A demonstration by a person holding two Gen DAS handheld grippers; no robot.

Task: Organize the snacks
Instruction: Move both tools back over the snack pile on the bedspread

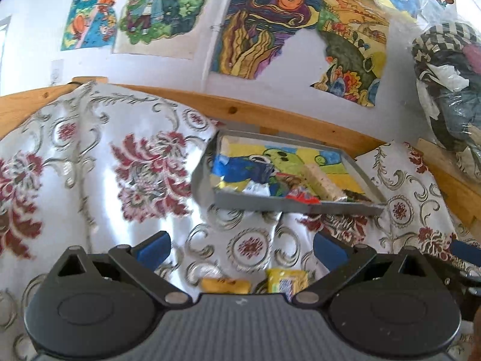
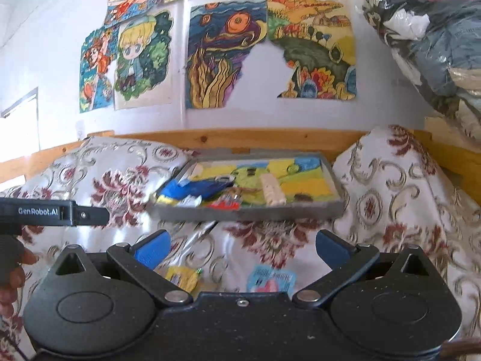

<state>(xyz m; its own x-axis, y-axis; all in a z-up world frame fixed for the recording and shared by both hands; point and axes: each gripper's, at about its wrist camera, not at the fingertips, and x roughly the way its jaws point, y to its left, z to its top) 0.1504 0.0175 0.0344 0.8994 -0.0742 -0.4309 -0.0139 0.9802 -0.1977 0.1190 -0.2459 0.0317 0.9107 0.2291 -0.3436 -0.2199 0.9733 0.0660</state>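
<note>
You hold both the left gripper (image 1: 240, 248) and right gripper (image 2: 242, 248) wide and empty above loose yellow packets (image 1: 287, 279) on the cloth (image 1: 90, 150), aiming toward the grey tray (image 2: 249, 212) already collecting snacks.

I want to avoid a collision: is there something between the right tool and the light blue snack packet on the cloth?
Nothing visible. The right tool is open, and the light blue packet lies on bare cloth just beneath it.
</note>
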